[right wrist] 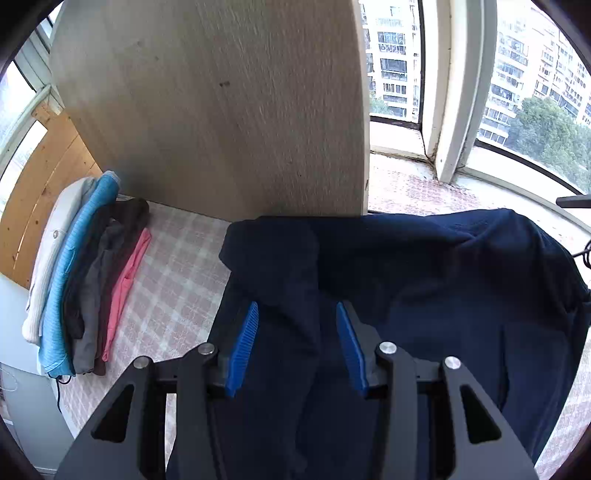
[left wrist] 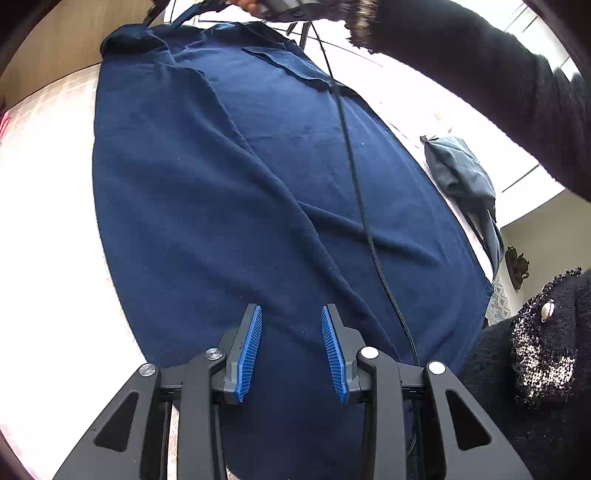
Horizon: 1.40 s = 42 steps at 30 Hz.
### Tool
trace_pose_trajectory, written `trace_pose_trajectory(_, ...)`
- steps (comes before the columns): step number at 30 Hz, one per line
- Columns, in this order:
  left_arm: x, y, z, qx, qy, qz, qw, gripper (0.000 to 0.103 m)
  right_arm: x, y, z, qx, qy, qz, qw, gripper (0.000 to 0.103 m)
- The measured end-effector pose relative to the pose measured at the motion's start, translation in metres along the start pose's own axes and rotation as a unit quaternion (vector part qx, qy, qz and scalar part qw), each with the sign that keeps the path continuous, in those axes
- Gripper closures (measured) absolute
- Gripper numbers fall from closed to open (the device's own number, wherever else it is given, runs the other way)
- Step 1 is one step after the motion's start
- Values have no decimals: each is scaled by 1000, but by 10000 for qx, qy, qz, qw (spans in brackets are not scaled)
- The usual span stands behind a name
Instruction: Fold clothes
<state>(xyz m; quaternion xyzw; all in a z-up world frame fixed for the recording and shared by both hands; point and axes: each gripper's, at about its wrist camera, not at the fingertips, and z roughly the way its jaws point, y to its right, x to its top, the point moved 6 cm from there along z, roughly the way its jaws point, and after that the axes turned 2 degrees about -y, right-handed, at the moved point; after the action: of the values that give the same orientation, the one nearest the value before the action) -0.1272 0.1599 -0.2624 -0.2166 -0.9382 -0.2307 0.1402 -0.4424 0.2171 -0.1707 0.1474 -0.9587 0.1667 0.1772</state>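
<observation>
A navy blue shirt (left wrist: 258,177) lies spread on the pale checked bed cover (left wrist: 44,229), collar end far from me. My left gripper (left wrist: 291,314) is open and empty, hovering over the shirt's near hem. In the right wrist view the same shirt (right wrist: 443,295) lies bunched, with a folded ridge running between the fingers. My right gripper (right wrist: 295,310) is open over that ridge, holding nothing. The right hand and its gripper body show at the top of the left wrist view (left wrist: 280,7).
A black cable (left wrist: 354,177) trails across the shirt. A grey-blue garment (left wrist: 461,173) lies to the right. A stack of folded clothes (right wrist: 81,280) sits at the left beside a wooden panel (right wrist: 221,110). Windows (right wrist: 517,92) stand behind. My dark sleeve (left wrist: 498,74) crosses above.
</observation>
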Motion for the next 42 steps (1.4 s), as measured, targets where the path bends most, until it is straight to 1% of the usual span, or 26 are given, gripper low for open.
trace_pose_trajectory(1, -3, -1, -6, 42, 68, -15, 10000, 71, -5, 2, -12, 73, 46, 33, 10000, 59)
trace_pose_trajectory(3, -12, -3, -18, 35, 165, -89, 9998, 71, -17, 6, -38, 349, 162, 104, 9992, 59)
trace_pose_trajectory(5, -21, -5, -26, 16, 189, -202, 9996, 71, -33, 9, -63, 660, 226, 162, 9974, 59)
trace_pose_trajectory(7, -29, -3, -23, -34, 98, -254, 9996, 71, -49, 12, -84, 812, 264, 158, 9962, 60)
trace_pose_trajectory(9, -38, 2, -15, -144, -60, -319, 9994, 71, -66, 14, -98, 756, 305, 165, 9965, 60)
trace_pose_trajectory(11, -50, 13, -5, -213, -266, -231, 9992, 71, -90, 28, -114, 691, 322, 259, 9968, 59)
trace_pose_trajectory(13, -58, 22, -6, 35, -218, -26, 9998, 71, -113, 41, -130, 626, 339, 352, 9968, 59)
trace_pose_trajectory(15, -67, 21, -13, 172, -234, -264, 9992, 71, -136, 55, -146, 560, 356, 445, 9968, 59)
trace_pose_trajectory(16, -73, 17, -19, 267, -175, -523, 9981, 71, -148, 62, -154, 529, 363, 492, 9967, 59)
trace_pose_trajectory(19, -95, 4, -41, 610, 63, -1322, 9893, 70, -199, 82, -170, 492, 312, 638, 9963, 59)
trace_pose_trajectory(20, -103, 1, -48, 768, 159, -1537, 9850, 69, -216, 88, -173, 461, 281, 654, 9964, 59)
trace_pose_trajectory(21, -110, -1, -51, 921, 233, -1723, 9805, 64, -233, 94, -175, 430, 251, 669, 9965, 59)
trace_pose_trajectory(22, -116, -4, -55, 1071, 302, -1904, 9754, 62, -250, 99, -177, 404, 219, 681, 9966, 59)
trace_pose_trajectory(23, -119, -5, -55, 1230, 327, -2025, 9710, 62, -262, 102, -175, 451, 178, 639, 9968, 59)
trace_pose_trajectory(24, -121, -5, -55, 1408, 352, -2112, 9666, 62, -271, 104, -172, 463, 126, 614, 9970, 59)
trace_pose_trajectory(26, -124, 0, -54, 1617, 396, -2216, 9608, 62, -289, 108, -164, 487, 22, 564, 9972, 59)
trace_pose_trajectory(28, -130, 7, -54, 1905, 392, -2255, 9546, 62, -301, 104, -158, 587, -69, 446, 9973, 59)
trace_pose_trajectory(31, -146, 17, -52, 2144, 334, -2415, 9458, 62, -318, 95, -151, 660, -116, 180, 9976, 59)
trace_pose_trajectory(34, -149, 20, -44, 2202, 208, -2466, 9435, 62, -331, 82, -140, 680, -201, -95, 9974, 59)
trace_pose_trajectory(37, -142, 25, -36, 2308, 194, -2389, 9430, 62, -336, 71, -133, 763, -176, -190, 9967, 59)
trace_pose_trajectory(40, -139, 24, -27, 2582, -12, -2294, 9385, 62, -331, 57, -128, 858, -103, -291, 9958, 59)
trace_pose_trajectory(42, -134, 26, -25, 2549, 66, -2325, 9386, 65, -321, 45, -124, 851, -10, -471, 9953, 59)
